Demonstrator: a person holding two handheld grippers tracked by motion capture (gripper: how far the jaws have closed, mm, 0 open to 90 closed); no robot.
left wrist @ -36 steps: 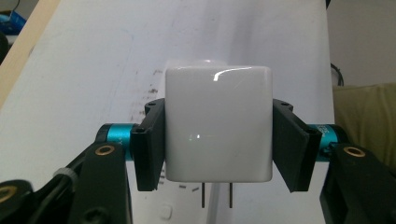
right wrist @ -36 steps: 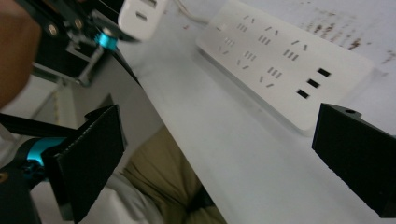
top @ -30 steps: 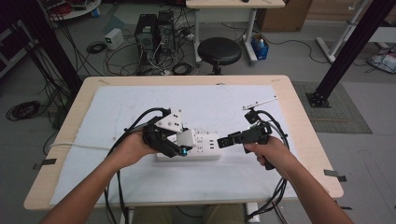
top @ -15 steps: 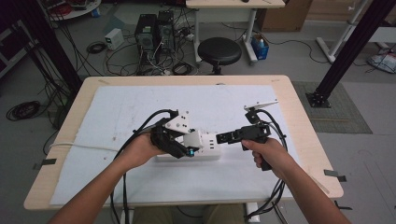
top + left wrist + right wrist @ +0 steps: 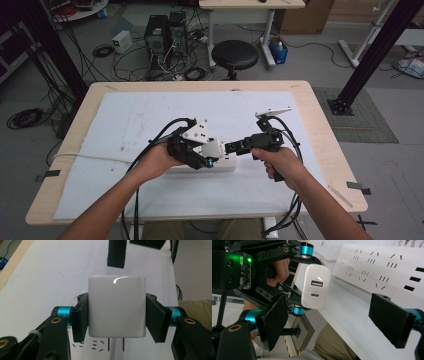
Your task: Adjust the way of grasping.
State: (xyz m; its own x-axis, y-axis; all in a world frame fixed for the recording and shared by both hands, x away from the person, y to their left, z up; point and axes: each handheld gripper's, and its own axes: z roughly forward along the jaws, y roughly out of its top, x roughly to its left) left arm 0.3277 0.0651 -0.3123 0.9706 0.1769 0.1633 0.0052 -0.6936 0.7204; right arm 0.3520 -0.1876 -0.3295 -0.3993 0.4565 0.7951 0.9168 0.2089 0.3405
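**Op:** My left gripper (image 5: 116, 322) is clamped on the white charger (image 5: 117, 306), centre frame, prongs just above the power strip (image 5: 387, 267).

**Spotter:** And the right?

**Op:** The right gripper (image 5: 337, 322) is empty, its jaws just narrowing. I'd brace the strip with it, then push straight down.

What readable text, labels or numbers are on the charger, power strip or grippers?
None can be read.
White charger: plain glossy faces; two ports, no lettering, in the right gripper view.
Power strip: socket slots and a button, no print.
Left gripper: its circuit board carries markings too small to read.
Right gripper: no markings on its pads.
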